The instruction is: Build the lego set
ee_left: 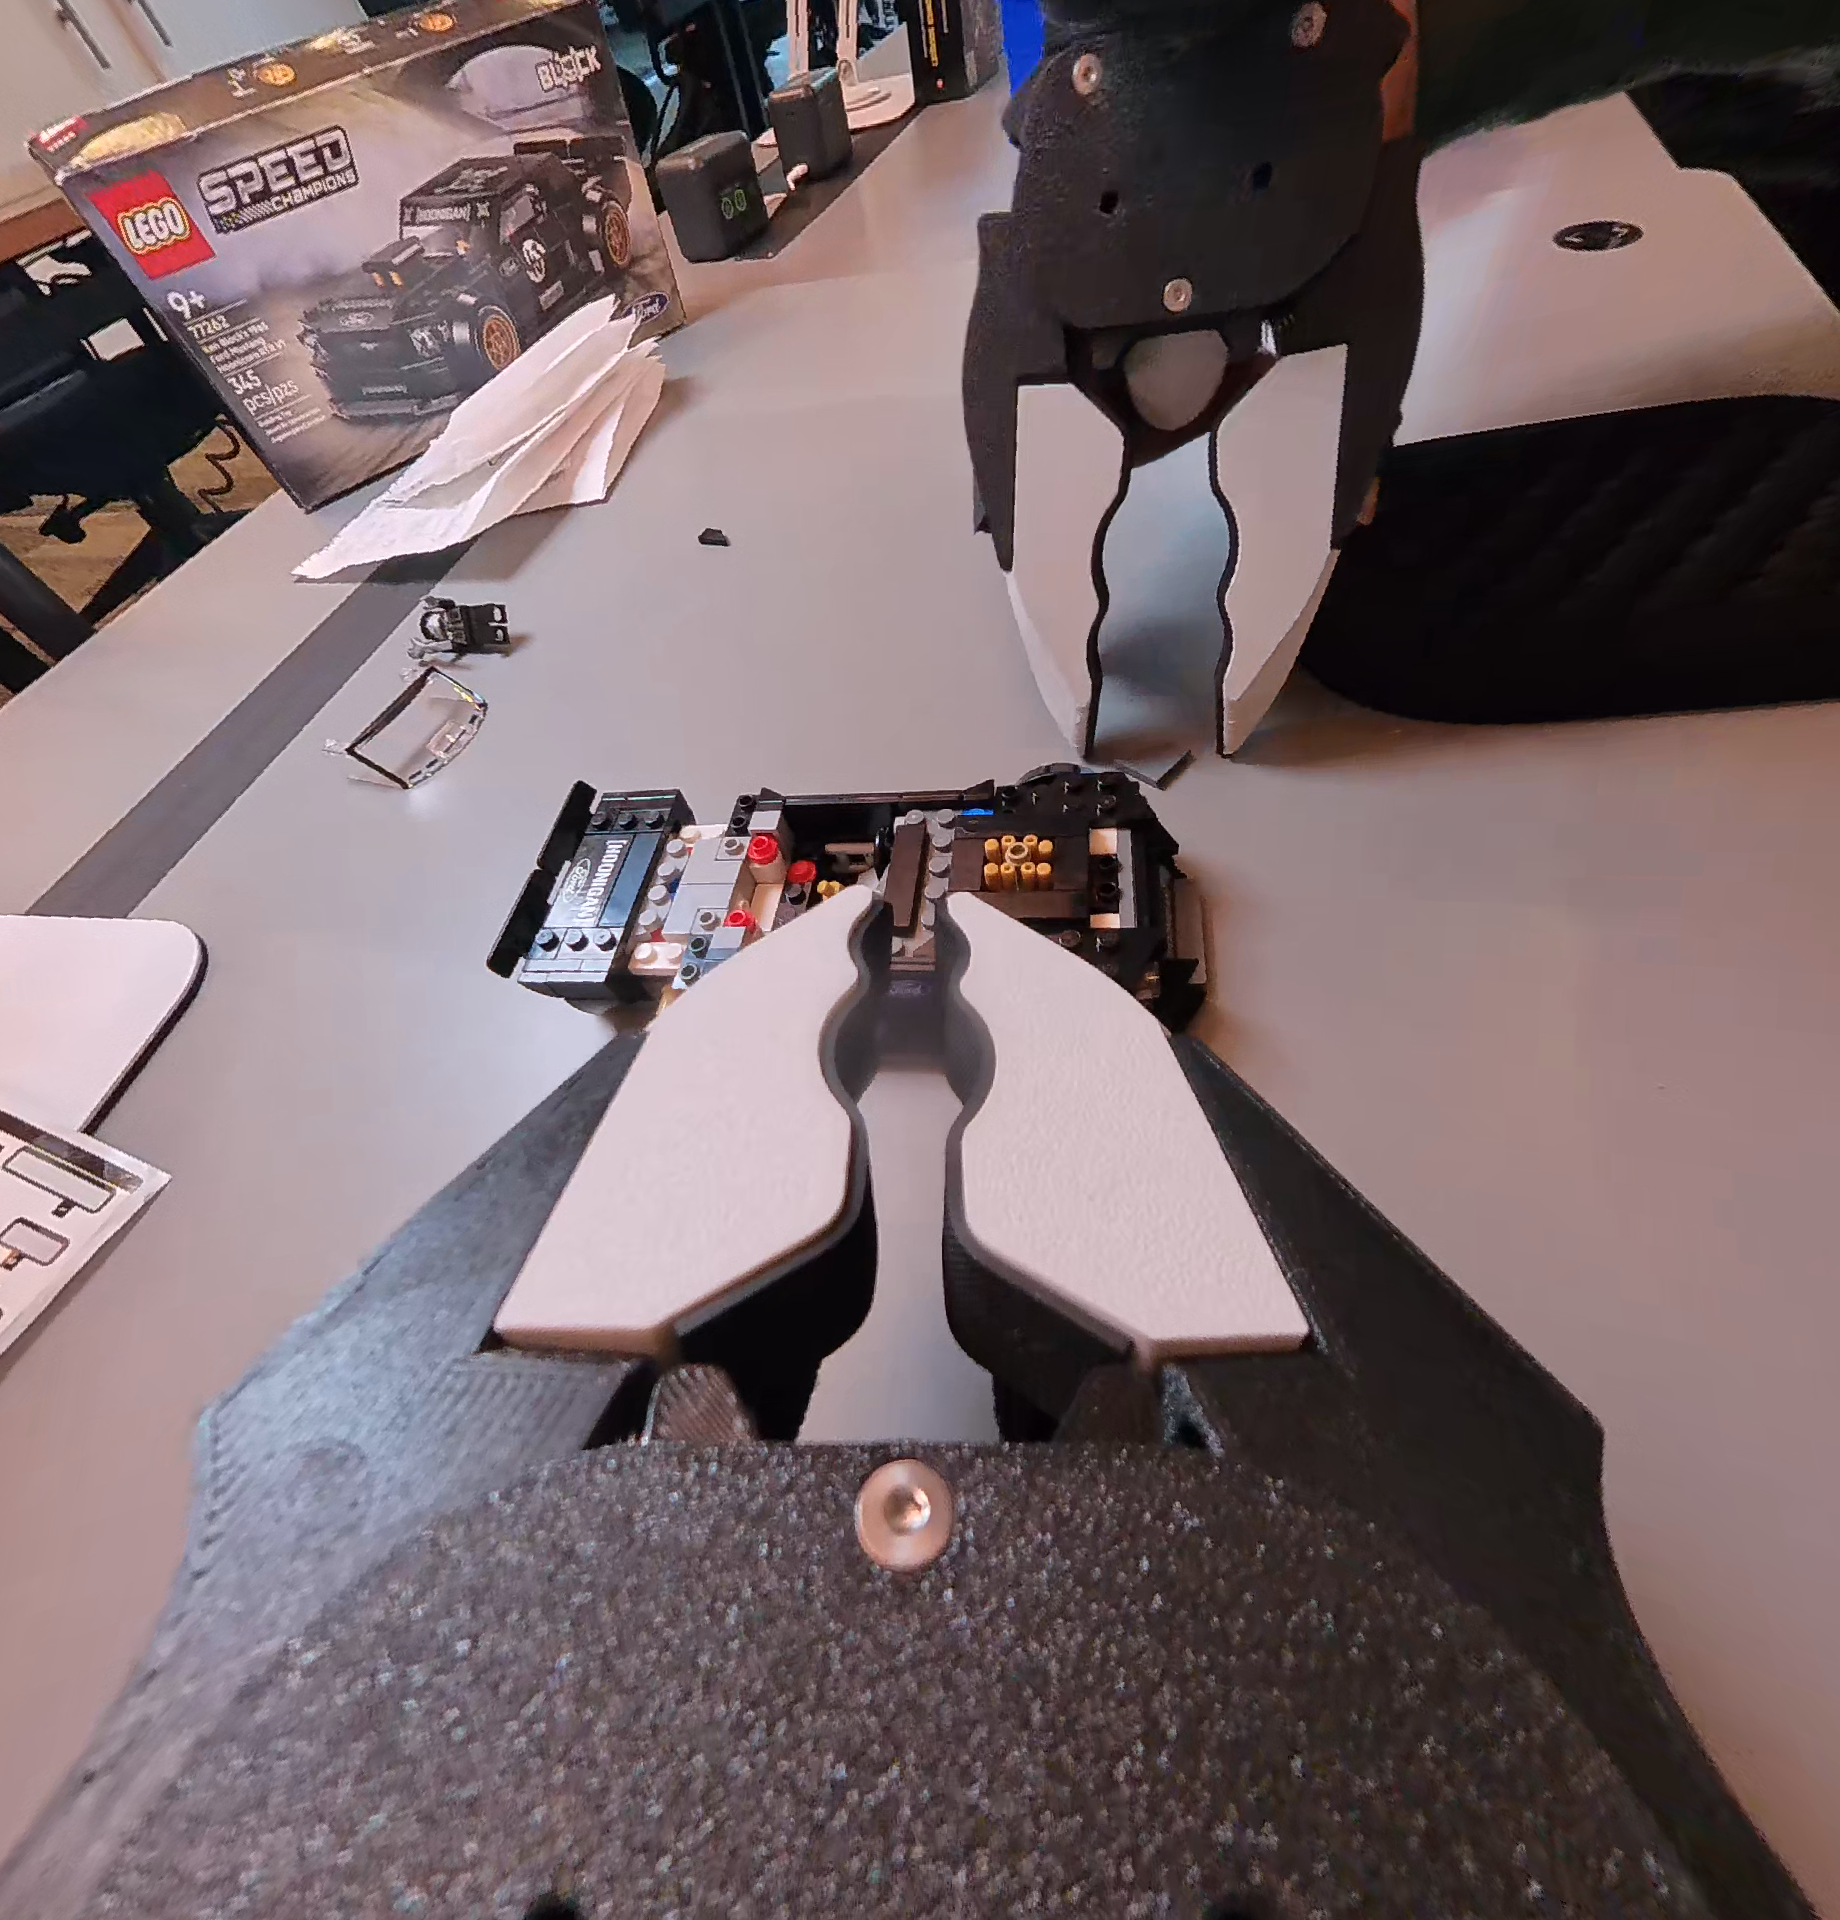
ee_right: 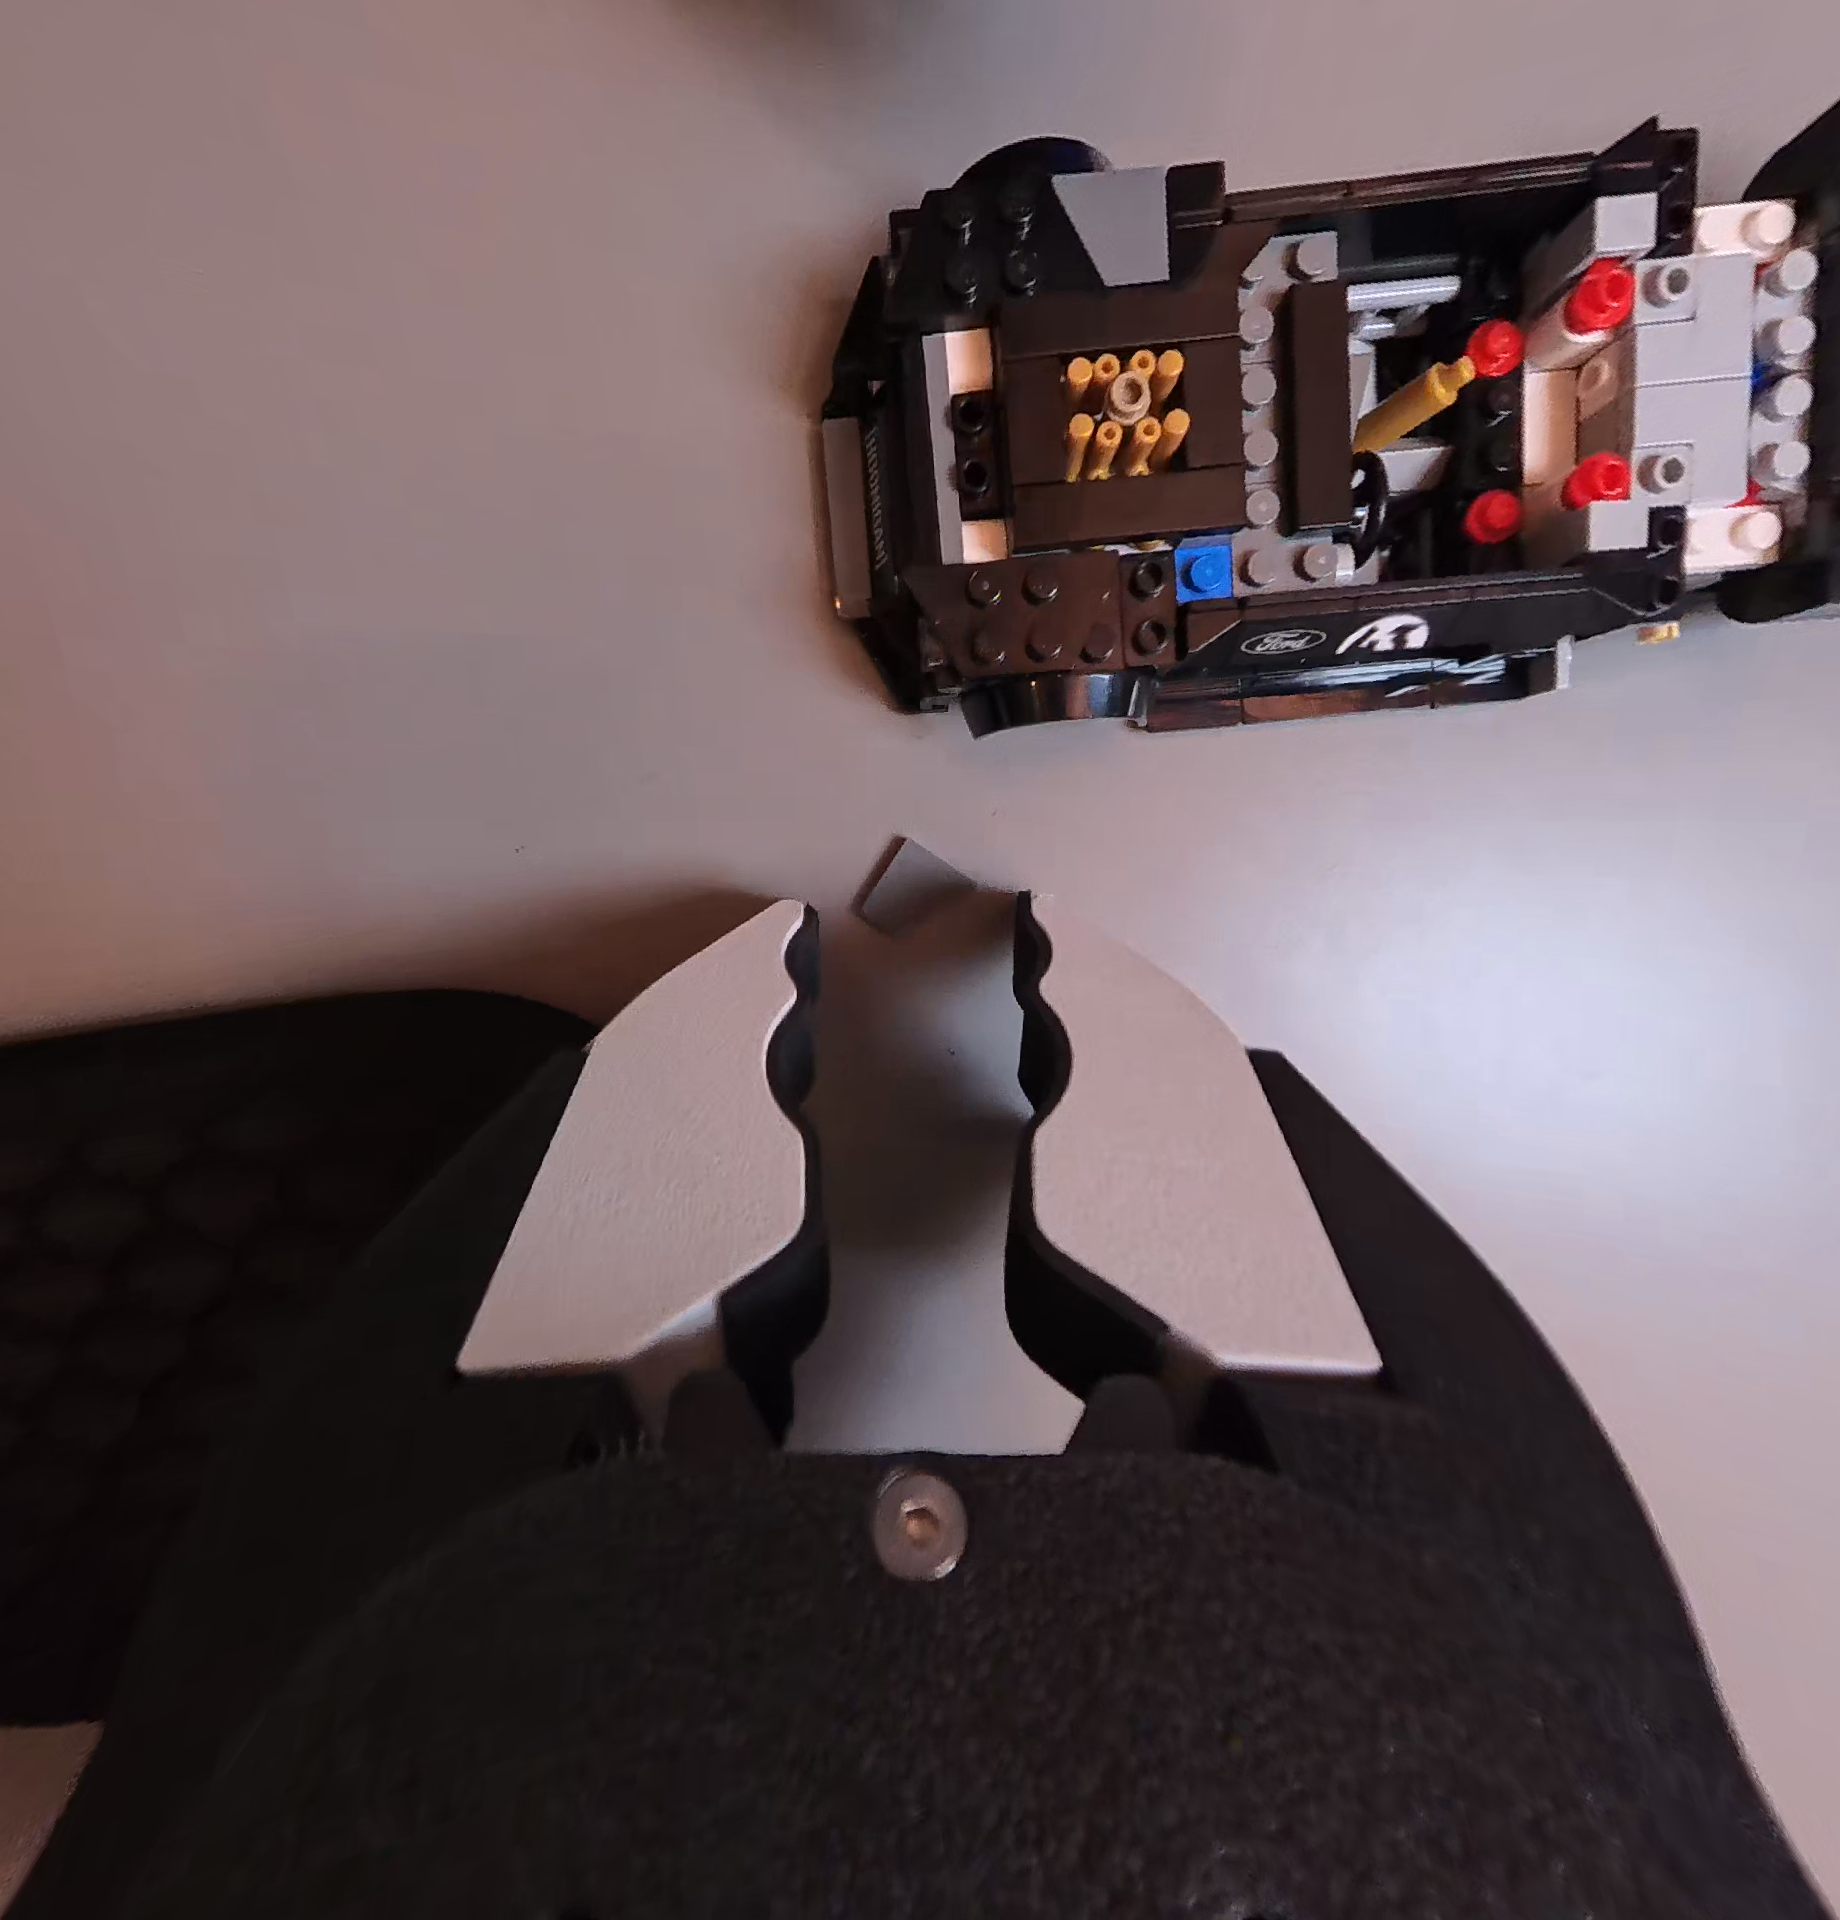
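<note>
A partly built black lego car (ee_left: 854, 894) lies on the grey table (ee_left: 1415, 1039), with gold engine pipes and red studs showing. It also shows in the right wrist view (ee_right: 1342, 436). My left gripper (ee_left: 911, 909) is just short of the car's near side; its jaws are a narrow gap apart with nothing held. My right gripper (ee_right: 916, 909) is open beyond the car's engine end, tips down at the table. It also shows in the left wrist view (ee_left: 1155, 743). A small flat grey piece (ee_right: 911, 883) lies on the table at its fingertips.
The set's box (ee_left: 376, 260) and white folded paper (ee_left: 521, 447) stand far left. A clear windshield (ee_left: 422, 738), a small black assembly (ee_left: 466, 627) and a tiny black piece (ee_left: 714, 537) lie loose. A sticker sheet (ee_left: 33, 1226) is near left. A black mesh cushion (ee_left: 1622, 561) lies right. Some 12 cm of space lies between my two pairs of fingers.
</note>
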Action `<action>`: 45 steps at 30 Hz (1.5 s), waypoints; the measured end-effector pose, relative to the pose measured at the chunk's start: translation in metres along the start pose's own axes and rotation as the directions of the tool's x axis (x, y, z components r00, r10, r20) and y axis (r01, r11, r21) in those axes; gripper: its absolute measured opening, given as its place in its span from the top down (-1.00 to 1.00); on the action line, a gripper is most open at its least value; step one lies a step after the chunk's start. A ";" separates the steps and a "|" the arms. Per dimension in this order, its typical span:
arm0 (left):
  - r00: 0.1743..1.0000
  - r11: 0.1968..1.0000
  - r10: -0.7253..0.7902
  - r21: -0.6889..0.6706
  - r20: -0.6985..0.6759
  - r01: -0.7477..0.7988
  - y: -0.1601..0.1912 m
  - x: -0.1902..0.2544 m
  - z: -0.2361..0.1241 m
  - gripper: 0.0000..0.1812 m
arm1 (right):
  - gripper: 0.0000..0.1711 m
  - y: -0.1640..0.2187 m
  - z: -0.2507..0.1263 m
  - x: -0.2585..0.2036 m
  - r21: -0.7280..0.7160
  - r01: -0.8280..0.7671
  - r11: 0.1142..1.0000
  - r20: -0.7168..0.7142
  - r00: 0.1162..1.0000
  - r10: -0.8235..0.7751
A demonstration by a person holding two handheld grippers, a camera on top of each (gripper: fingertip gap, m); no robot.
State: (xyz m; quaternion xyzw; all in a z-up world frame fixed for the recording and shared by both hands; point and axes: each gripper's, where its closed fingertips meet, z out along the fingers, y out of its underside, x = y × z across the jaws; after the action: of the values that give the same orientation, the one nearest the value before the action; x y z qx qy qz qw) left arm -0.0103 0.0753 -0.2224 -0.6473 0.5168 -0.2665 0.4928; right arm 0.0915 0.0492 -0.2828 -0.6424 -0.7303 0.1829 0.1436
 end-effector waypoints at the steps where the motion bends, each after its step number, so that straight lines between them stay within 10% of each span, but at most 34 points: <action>1: 1.000 1.000 0.002 -0.001 -0.001 -0.002 0.000 0.000 0.000 0.92 | 0.60 0.000 0.000 0.001 -0.009 0.009 1.000 0.010 1.000 -0.008; 45: 0.999 0.999 0.044 -0.024 -0.009 -0.044 0.002 0.004 0.002 0.92 | 0.79 -0.009 -0.001 -0.019 0.110 -0.089 0.990 -0.005 0.996 0.090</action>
State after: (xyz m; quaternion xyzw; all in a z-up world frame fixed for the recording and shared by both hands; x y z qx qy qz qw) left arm -0.0084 0.0722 -0.2258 -0.6407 0.5361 -0.2519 0.4885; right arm 0.0867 0.0295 -0.2770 -0.6666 -0.6888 0.2256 0.1739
